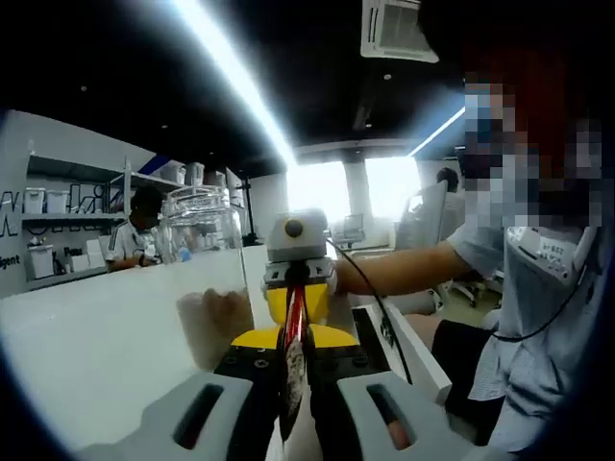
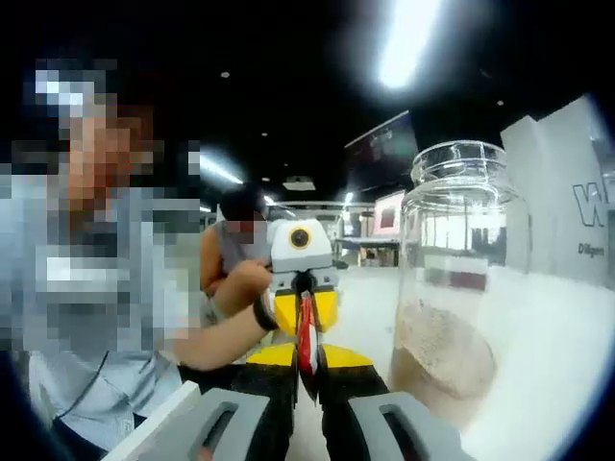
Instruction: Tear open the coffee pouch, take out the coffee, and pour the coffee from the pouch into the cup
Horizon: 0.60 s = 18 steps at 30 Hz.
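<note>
- Coffee pouch (image 1: pixel 293 355): thin red sachet, edge-on, pinched between both grippers, which face each other.
- Left gripper (image 1: pixel 293 399): jaws closed on the near end of the pouch. Right gripper (image 2: pixel 306 384): jaws also closed on it.
- Pouch likely light, floppy, slick film; grip close beside the tear line on each side, else it stretches or slips.
- Glass jar (image 2: pixel 459 288): just beside the right gripper's jaws on the white table (image 1: pixel 86 336), brown powder at its bottom. Rigid, breakable, tippable.
</note>
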Each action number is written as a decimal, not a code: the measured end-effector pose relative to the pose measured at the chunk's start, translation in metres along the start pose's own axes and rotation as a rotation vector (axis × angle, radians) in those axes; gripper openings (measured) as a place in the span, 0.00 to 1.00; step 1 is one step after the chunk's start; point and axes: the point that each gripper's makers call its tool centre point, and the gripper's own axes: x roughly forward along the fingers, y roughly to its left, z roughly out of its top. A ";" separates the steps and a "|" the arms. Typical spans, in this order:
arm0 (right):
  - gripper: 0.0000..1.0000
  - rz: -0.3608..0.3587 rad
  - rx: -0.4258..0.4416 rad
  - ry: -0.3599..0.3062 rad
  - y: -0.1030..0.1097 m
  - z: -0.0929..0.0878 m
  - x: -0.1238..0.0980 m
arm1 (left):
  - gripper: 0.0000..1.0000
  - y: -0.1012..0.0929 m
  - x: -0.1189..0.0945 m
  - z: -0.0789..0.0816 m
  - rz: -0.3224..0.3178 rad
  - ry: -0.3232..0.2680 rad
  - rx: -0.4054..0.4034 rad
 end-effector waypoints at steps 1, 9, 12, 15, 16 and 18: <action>0.09 0.000 0.000 -0.010 0.000 0.002 0.000 | 0.12 -0.001 0.000 0.001 -0.003 -0.005 -0.005; 0.10 -0.030 0.033 -0.053 -0.001 0.009 0.002 | 0.12 0.000 0.000 0.001 0.004 -0.009 -0.011; 0.10 -0.036 0.036 -0.070 -0.001 0.012 0.004 | 0.11 0.001 0.000 0.001 0.004 -0.008 -0.016; 0.11 -0.026 0.060 -0.094 0.002 0.015 0.009 | 0.11 0.000 0.000 0.001 -0.004 -0.008 -0.011; 0.11 -0.026 0.062 -0.096 0.002 0.016 0.010 | 0.11 -0.001 0.000 0.002 -0.007 -0.010 -0.008; 0.10 -0.033 0.055 -0.098 0.001 0.016 0.011 | 0.11 0.000 -0.001 0.002 -0.006 -0.009 -0.006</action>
